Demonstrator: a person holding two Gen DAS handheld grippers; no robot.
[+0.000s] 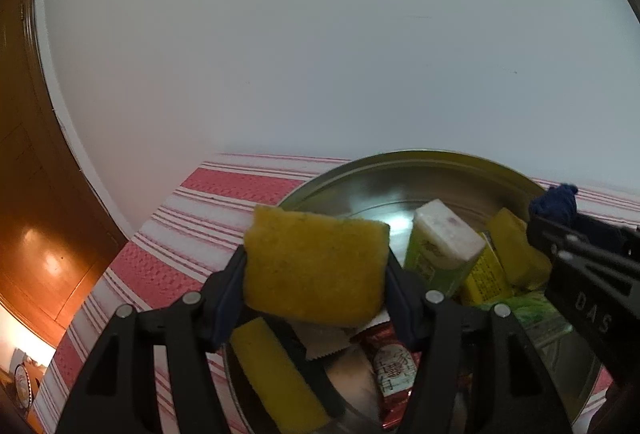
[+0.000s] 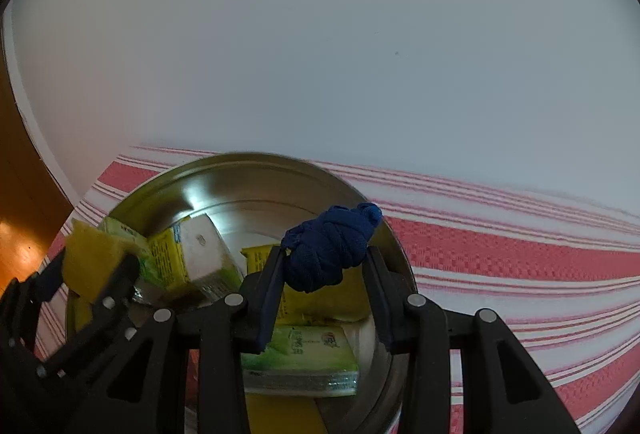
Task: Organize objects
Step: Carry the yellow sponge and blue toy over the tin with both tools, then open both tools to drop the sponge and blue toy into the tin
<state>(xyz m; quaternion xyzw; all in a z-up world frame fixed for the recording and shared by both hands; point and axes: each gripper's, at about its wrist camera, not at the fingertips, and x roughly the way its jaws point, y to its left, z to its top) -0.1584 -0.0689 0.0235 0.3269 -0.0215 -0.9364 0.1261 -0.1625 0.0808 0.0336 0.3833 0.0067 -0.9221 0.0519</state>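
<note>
My left gripper [image 1: 316, 266] is shut on a yellow sponge [image 1: 316, 266] and holds it above the near left part of a round metal basin [image 1: 360, 170]. My right gripper [image 2: 326, 262] is shut on a knotted dark blue cloth [image 2: 330, 246] over the basin [image 2: 240, 162]. The cloth also shows at the right in the left wrist view [image 1: 554, 202], and the held sponge at the left in the right wrist view [image 2: 94, 262]. In the basin lie a green and white carton [image 1: 440, 242], a yellow packet [image 1: 486, 274], another yellow sponge [image 1: 516, 246] and a red packet [image 1: 394, 366].
The basin stands on a red and white striped cloth [image 2: 500, 254] next to a white wall [image 1: 320, 34]. A brown wooden door [image 1: 24, 194] is at the left. A green tissue pack [image 2: 300, 358] and a yellow strip [image 1: 272, 374] lie in the basin's near part.
</note>
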